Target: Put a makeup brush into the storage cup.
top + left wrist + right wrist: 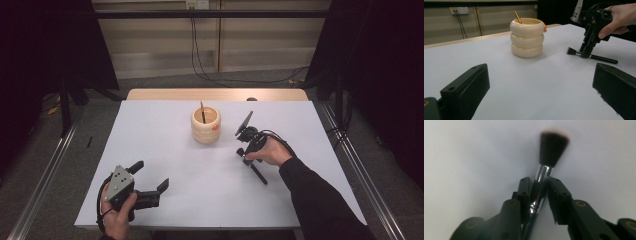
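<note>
This looks like a lab or test room set up for recording, not a home. A desk (pixel 150 150) with a plain white top stands on a grey floor between dark curtains (pixel 45 45) hung at both sides. Metal rails (pixel 45 185) run along the floor beside it. Behind, a bare panelled wall carries a socket (pixel 196 4) with cables (pixel 197 55) trailing down to the floor.

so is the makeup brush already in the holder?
No. The makeup brush lies on the table, beside the cream ringed holder, with the right gripper closed on its metal ferrule.
</note>
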Demonstrator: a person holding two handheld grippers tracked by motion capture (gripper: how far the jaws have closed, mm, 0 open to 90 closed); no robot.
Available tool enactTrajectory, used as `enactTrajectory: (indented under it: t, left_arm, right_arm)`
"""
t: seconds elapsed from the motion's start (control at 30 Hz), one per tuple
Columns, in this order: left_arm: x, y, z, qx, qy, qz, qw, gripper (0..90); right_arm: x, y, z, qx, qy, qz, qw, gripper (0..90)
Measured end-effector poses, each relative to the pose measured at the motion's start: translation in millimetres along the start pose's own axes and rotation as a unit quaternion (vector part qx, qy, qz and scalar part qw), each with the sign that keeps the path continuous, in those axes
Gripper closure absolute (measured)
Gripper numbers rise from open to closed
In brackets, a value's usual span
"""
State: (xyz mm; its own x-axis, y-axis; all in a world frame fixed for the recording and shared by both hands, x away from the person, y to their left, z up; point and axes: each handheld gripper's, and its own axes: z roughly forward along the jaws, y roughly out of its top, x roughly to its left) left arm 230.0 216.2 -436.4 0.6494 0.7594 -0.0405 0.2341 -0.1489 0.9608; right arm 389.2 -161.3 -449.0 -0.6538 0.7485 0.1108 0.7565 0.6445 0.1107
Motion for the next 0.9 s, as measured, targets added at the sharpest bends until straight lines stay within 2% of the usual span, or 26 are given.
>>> enactTrajectory:
  t: [0.03,0.07,0.33,0.5,0.9]
  left_arm:
    - [-0.3,0.0,-0.1,0.0,0.003,0.001,1.0,0.9]
    - [-0.4,0.0,-0.2,0.0,0.004,0.001,1.0,0.9]
    - [1.1,-0.2,-0.5,0.003,0.007,-0.001,1.0,0.8]
    - [3.3,-0.3,-1.4,-0.001,0.006,-0.014,0.9999,0.9]
    - [4.2,-0.4,-0.6,0.004,0.012,-0.019,0.9997,0.9]
  right_arm:
    - [-1.6,-0.4,0.4,-0.003,-0.001,-0.002,1.0,76.6]
    - [-2.1,-0.5,0.1,-0.002,0.0,0.004,1.0,76.9]
    - [-5.4,-1.1,0.2,-0.005,0.008,0.003,1.0,78.1]
    - [-3.9,-0.7,0.3,-0.006,0.007,0.006,0.9999,78.3]
    - [-5.2,-3.9,-1.3,-0.013,0.01,0.01,0.9998,78.3]
